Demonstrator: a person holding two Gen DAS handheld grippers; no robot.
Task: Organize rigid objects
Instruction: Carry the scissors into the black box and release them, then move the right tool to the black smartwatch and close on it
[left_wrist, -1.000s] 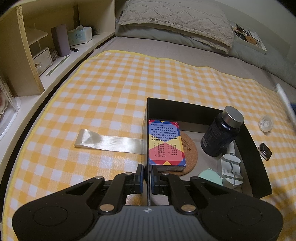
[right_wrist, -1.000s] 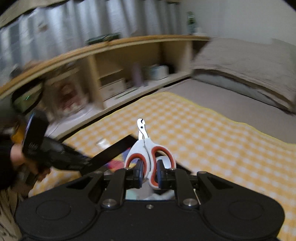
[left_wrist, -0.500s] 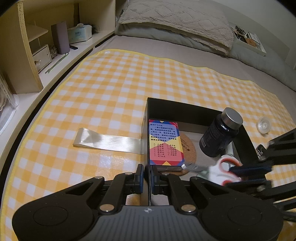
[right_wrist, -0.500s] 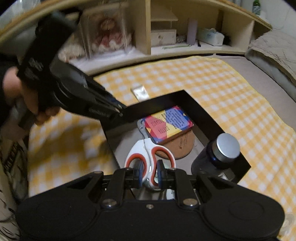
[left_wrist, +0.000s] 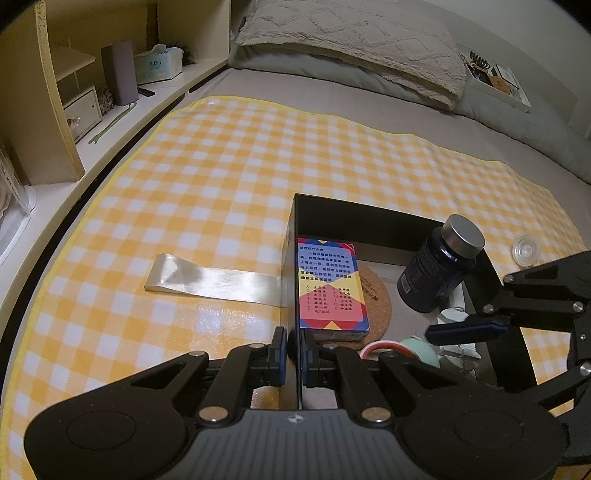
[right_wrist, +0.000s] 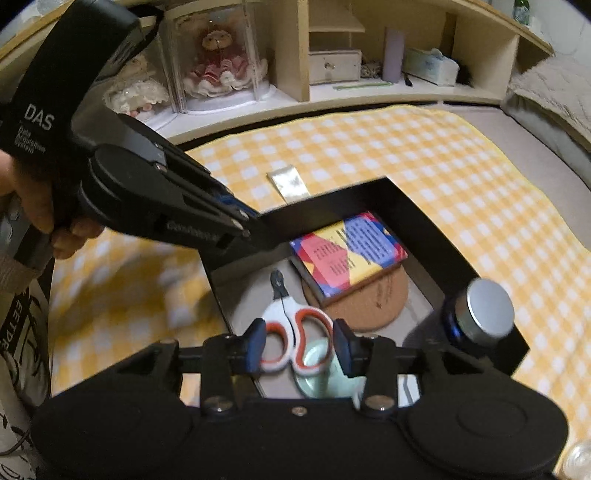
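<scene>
A black box (left_wrist: 369, 218) stands on the yellow checked cloth (left_wrist: 221, 166). My left gripper (left_wrist: 293, 343) is shut on the box's near left wall; in the right wrist view that gripper (right_wrist: 247, 225) shows pinching the wall (right_wrist: 314, 210). White clippers with red-orange handles (right_wrist: 291, 328) lie on the box floor. My right gripper (right_wrist: 300, 347) hangs over them with its jaws opening. The handles sit between the pads, which do not press on them. In the left wrist view one right finger (left_wrist: 465, 328) reaches in from the right, and only a bit of the clippers' handle (left_wrist: 380, 345) shows.
The box also holds a colourful card pack (right_wrist: 351, 247) on a cork coaster (right_wrist: 369, 306), a dark bottle with a silver cap (right_wrist: 480, 314) and a pale green disc (right_wrist: 317, 373). A shiny strip (left_wrist: 210, 280) and a clear cap (left_wrist: 525, 251) lie on the cloth. Shelves (right_wrist: 332, 96) run along one side.
My right gripper came down over the box with the clippers and its jaws have parted; the clippers now lie on the box floor. The left gripper has kept its hold on the wall.
</scene>
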